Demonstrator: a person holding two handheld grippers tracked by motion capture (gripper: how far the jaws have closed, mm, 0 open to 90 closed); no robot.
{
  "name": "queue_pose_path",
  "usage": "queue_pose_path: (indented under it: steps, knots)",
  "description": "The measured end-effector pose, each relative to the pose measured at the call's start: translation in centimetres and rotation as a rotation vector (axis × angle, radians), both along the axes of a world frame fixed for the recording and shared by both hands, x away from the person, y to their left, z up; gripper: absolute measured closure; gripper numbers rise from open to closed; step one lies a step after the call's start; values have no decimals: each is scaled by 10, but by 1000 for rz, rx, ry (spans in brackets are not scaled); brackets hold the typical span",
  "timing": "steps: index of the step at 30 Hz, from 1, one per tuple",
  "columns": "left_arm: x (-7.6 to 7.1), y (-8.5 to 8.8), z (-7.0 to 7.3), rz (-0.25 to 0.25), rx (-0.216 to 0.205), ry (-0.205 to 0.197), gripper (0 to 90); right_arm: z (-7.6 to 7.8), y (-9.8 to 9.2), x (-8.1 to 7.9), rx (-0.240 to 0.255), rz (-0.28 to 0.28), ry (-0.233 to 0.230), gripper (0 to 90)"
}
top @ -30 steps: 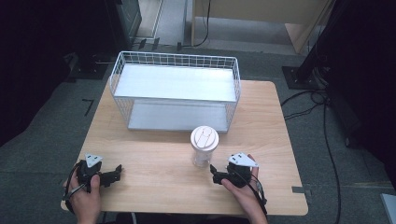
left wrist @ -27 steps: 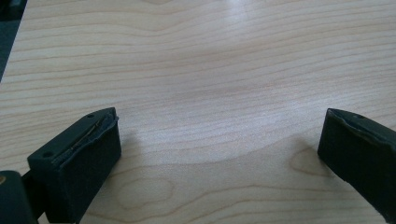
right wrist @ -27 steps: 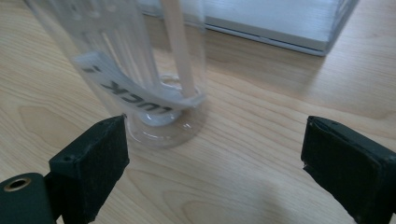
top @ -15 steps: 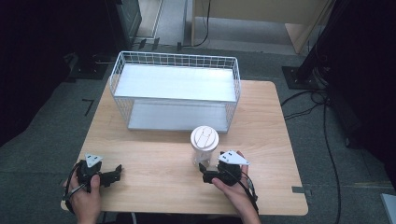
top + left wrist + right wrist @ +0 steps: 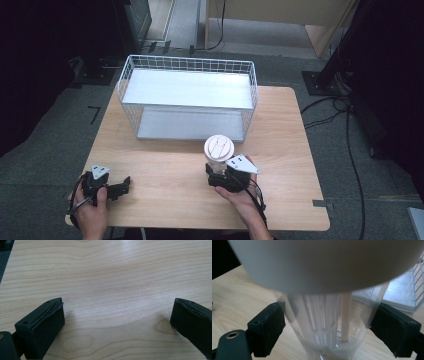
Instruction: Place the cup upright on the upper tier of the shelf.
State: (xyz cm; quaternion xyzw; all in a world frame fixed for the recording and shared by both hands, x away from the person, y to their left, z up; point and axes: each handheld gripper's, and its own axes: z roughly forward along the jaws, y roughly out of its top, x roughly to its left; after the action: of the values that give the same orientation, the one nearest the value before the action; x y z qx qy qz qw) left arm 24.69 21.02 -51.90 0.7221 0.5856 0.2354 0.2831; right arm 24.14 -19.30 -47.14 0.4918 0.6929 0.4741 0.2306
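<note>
Worktop (image 5: 165, 170): pale wood. Wire basket (image 5: 187, 97) at 12 o'clock. Clear cup (image 5: 218, 152) with white lid, straw inside, stands upright near centre, toward 5 o'clock. Right gripper (image 5: 327, 327): jaws flank cup's sides; contact uncertain. Left gripper (image 5: 116, 320) at 7 o'clock: jaws wide apart, nothing between.
</note>
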Motion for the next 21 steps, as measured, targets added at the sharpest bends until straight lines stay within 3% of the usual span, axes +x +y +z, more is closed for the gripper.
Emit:
queue_pose_path:
  steps: [9,21]
  knots:
    - [0,0,0,0,0,0,0,-1,9,7,41,-39,-114,137]
    - [0,0,0,0,0,0,0,5,17,5,47,-61,-197,150]
